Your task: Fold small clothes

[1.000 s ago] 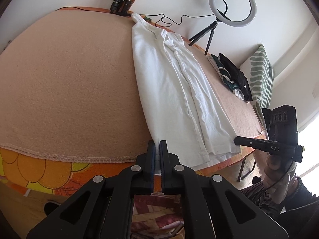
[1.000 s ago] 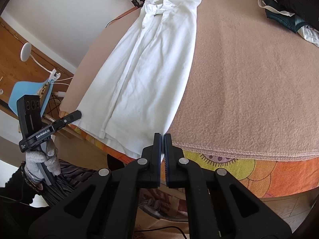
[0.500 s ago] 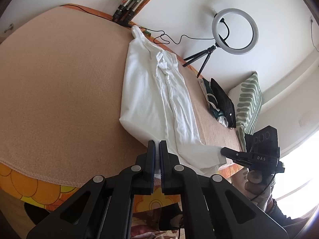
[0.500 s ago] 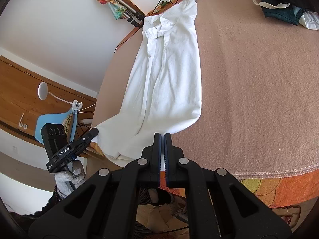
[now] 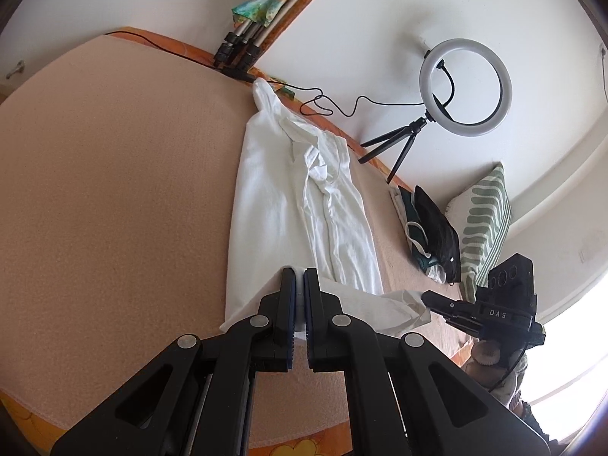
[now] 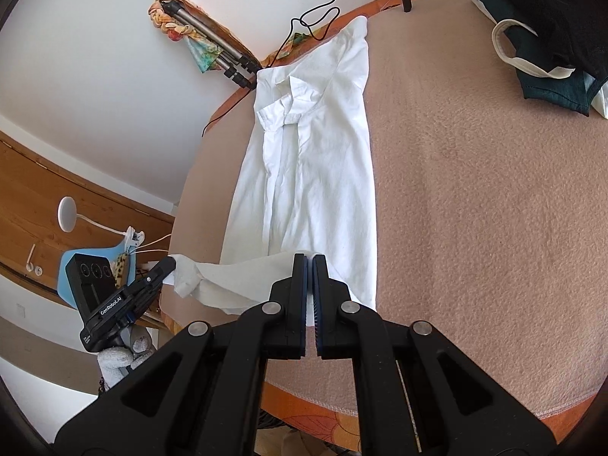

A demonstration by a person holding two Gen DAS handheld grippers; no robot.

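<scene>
The white collared shirt (image 5: 300, 197) is being kept lengthwise on the peach blanket (image 5: 114, 190) covering the tabletop, collar at the far edge, while its near hem is being held raised over the body by both grippers. The left gripper (image 5: 299, 277) is being held with its jaws all but closed on one hem corner, and the right gripper (image 6: 308, 262) is likewise being held pinched on the other. Between them the hem is being left slack, and it is sagging and bunching near the left gripper (image 6: 167, 266) in the right wrist view. If the hem is being carried toward the collar unevenly, a skewed, wrinkled fold is likely being risked; a thin pinch may also be slipping loose, probably dropping one corner early.
</scene>
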